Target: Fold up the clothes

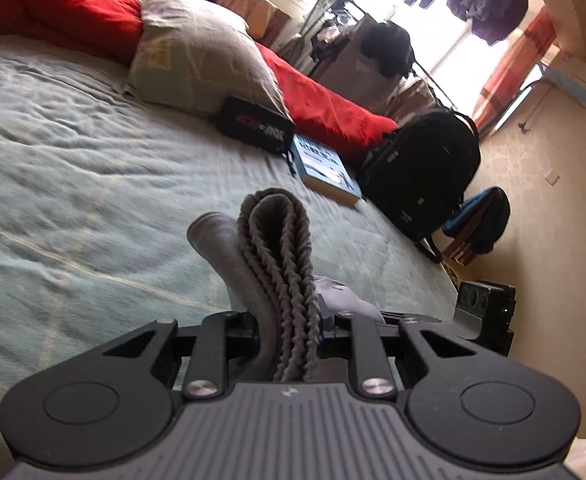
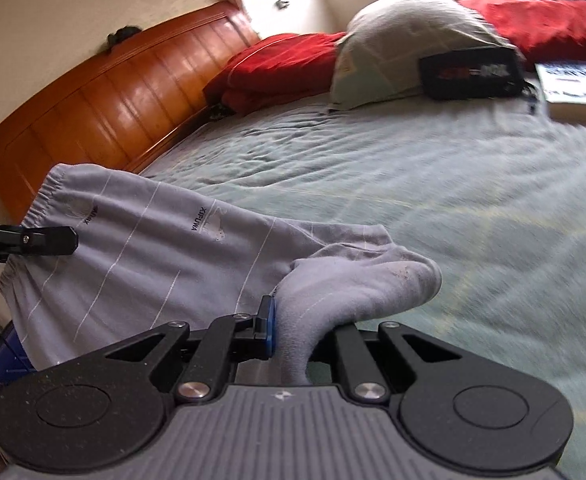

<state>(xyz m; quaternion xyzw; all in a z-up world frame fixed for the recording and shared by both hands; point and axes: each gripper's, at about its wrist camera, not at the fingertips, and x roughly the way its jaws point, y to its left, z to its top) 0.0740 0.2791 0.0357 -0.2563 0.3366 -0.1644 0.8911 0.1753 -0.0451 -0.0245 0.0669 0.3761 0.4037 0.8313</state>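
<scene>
Nearest us, our right gripper (image 2: pixel 293 328) pinches a bunched leg hem of the grey shorts (image 2: pixel 153 248), the cloth spilling forward over its fingers. Our left gripper (image 1: pixel 289 316) is clamped on the doubled elastic waistband (image 1: pixel 277 248), which stands up between its fingers. The shorts hang stretched between the two tools, above the pale green bedspread (image 2: pixel 413 184). Beyond lie a pillow (image 2: pixel 405 36), a black pouch (image 2: pixel 469 72) and a book (image 1: pixel 325 168).
</scene>
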